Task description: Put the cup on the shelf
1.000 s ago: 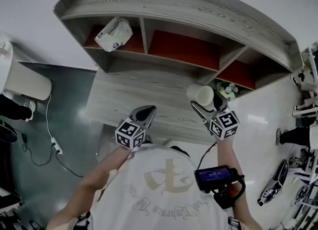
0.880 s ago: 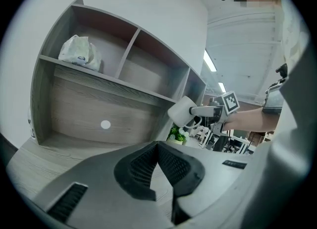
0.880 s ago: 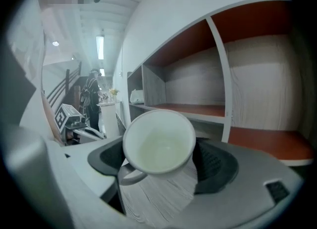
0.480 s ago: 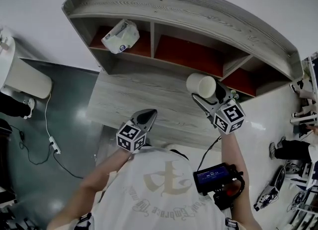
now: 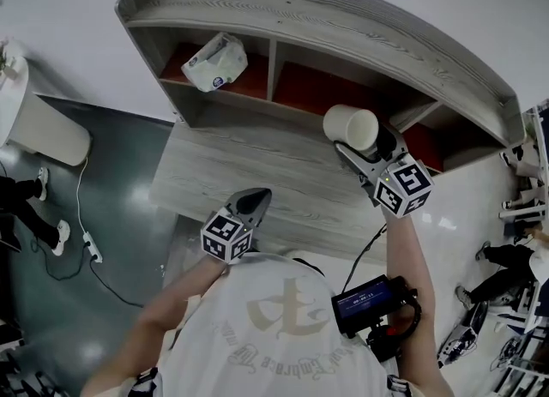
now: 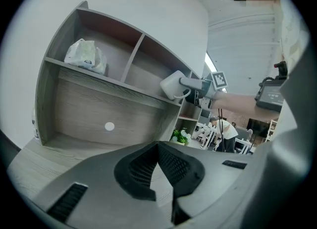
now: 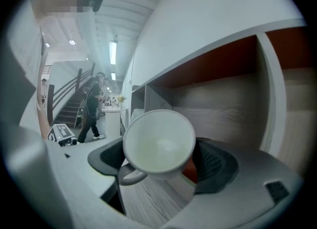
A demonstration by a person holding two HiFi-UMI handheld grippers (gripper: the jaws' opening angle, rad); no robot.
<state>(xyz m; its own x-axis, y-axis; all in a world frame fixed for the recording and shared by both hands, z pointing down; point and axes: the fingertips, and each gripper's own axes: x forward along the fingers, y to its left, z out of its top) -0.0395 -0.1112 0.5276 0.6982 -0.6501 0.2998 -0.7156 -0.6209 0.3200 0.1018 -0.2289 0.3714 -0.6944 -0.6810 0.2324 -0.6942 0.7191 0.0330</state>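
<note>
A white cup (image 5: 350,128) with a handle is held on its side in my right gripper (image 5: 367,148), which is shut on it. It hangs in front of the grey wooden shelf (image 5: 326,27), at the divider between the middle and right red-backed compartments. In the right gripper view the cup's mouth (image 7: 158,141) faces the camera between the jaws, and a compartment (image 7: 218,99) lies just ahead. My left gripper (image 5: 250,204) is shut on nothing, low over the desk top (image 5: 249,159). From the left gripper view (image 6: 161,160), the cup (image 6: 173,84) shows at the shelf's front edge.
A white plastic packet (image 5: 215,61) lies in the left compartment. A small potted plant (image 6: 181,136) stands past the shelf's right end. A white appliance (image 5: 39,125) and a cable with a power strip (image 5: 93,254) are on the floor at left. People stand in the background.
My right gripper has lifted the cup up off the desk level and toward the shelf compartments. The left gripper has stayed in place.
</note>
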